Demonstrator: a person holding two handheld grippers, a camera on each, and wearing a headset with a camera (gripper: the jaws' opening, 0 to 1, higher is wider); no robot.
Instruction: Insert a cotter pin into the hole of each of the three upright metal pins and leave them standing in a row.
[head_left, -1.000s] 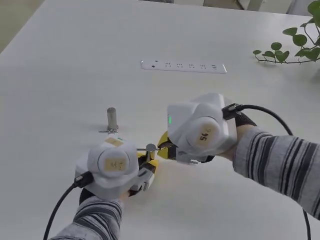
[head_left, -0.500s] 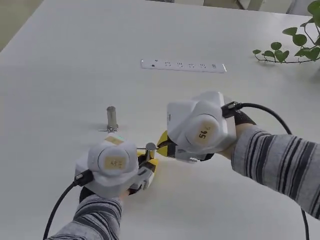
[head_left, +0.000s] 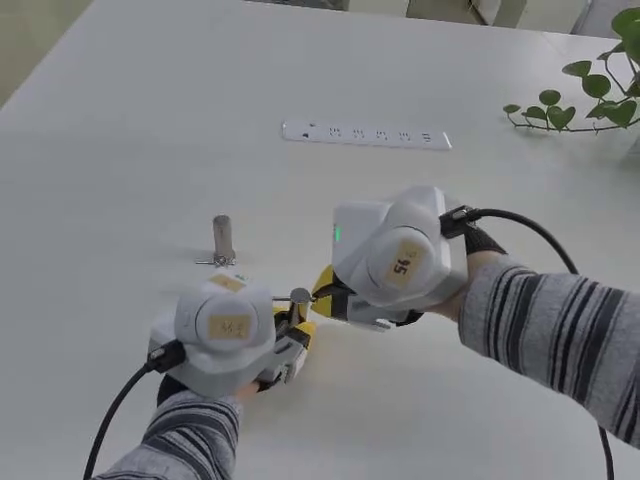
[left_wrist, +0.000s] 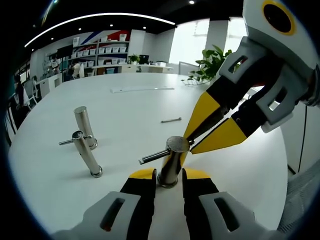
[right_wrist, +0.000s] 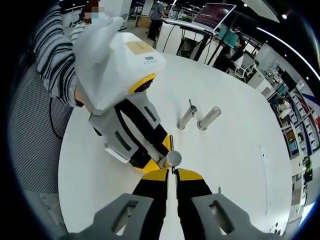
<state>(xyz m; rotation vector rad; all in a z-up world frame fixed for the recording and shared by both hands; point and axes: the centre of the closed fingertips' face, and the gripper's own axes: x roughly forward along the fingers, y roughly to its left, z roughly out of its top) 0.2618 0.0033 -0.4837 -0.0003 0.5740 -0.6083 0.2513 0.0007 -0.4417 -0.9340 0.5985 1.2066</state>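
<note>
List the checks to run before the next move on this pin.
1. Held metal pin upright in the left gripper: ok.
2. Cotter pin through its hole: ok, the tip sticks out the far side.
3. Right gripper shut on that cotter pin: ok.
4. Second pin standing with a cotter in it: ok.
5. Third pin fitted: not ok, no cotter in it.
6. Spare cotter pin on the table: ok.

Grey-and-black striped sleeves (head_left: 545, 330), the white, yellow-tipped left gripper (left_wrist: 167, 176) and right gripper (right_wrist: 171, 172), a silver metal pin (left_wrist: 172, 159) and cotter pin (left_wrist: 154, 157) are standing out against a white table (head_left: 150, 120).
</note>
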